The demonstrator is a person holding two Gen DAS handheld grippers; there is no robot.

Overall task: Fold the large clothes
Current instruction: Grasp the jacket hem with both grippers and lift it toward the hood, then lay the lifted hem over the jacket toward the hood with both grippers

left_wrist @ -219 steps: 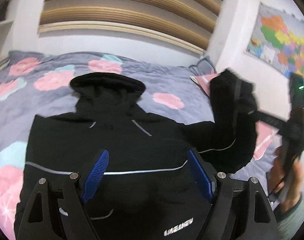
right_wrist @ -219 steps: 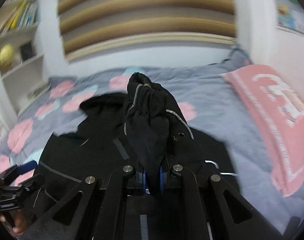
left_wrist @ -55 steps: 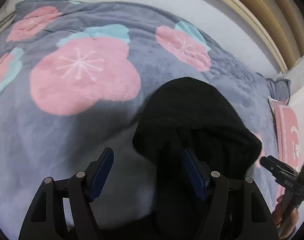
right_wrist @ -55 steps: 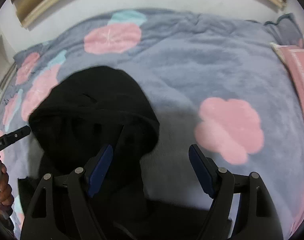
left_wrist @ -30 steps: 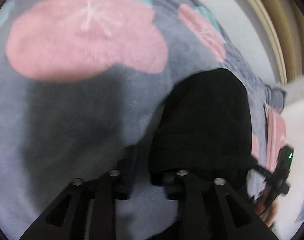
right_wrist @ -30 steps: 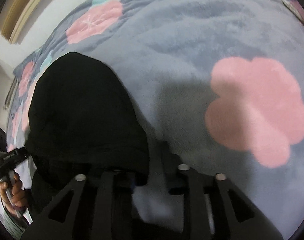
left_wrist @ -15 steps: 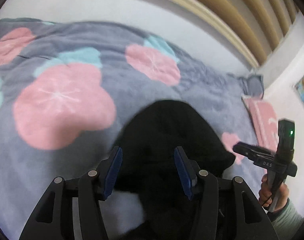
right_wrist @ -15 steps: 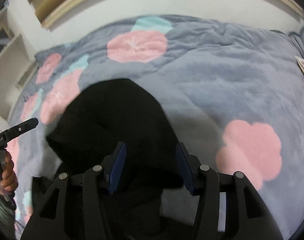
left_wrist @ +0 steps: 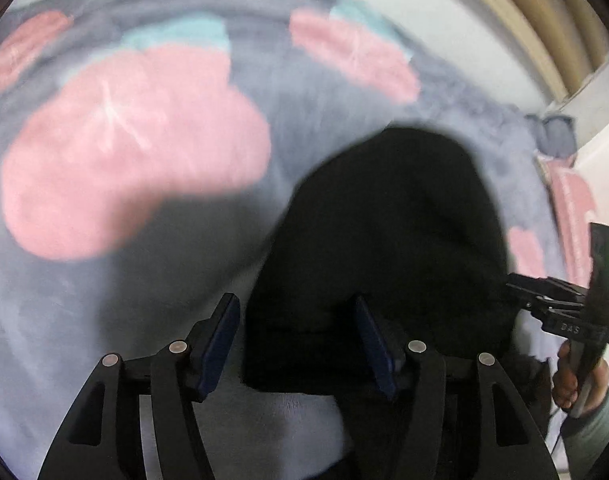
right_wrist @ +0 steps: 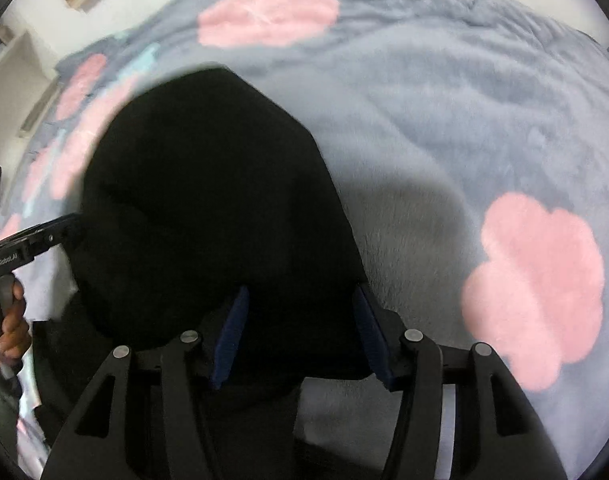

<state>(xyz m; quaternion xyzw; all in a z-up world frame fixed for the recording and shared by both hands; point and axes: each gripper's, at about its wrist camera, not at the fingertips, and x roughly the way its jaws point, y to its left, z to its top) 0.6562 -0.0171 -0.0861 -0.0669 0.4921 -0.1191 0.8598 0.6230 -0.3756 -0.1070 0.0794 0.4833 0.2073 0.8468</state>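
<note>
The black hood point(left_wrist: 388, 232) of a black jacket lies on a grey bedspread point(left_wrist: 304, 92) with pink flowers. My left gripper point(left_wrist: 296, 344) is open, its blue pads either side of the hood's left edge. My right gripper point(right_wrist: 300, 336) is open over the hood point(right_wrist: 208, 200), its pads astride the hood's right edge. Each gripper shows in the other's view: the right one point(left_wrist: 560, 312) at the hood's right side, the left one point(right_wrist: 28, 240) at its left side. The jacket's body is out of sight below.
A pink pillow point(left_wrist: 572, 196) lies at the bed's right by a white wall. A slatted wooden headboard point(left_wrist: 544, 20) stands behind the bed. The bedspread point(right_wrist: 464, 120) stretches bare beyond the hood.
Both grippers shut at the hood's edges a second ago, then opened. Now they are open and closer down over the hood, with motion blur in the left view.
</note>
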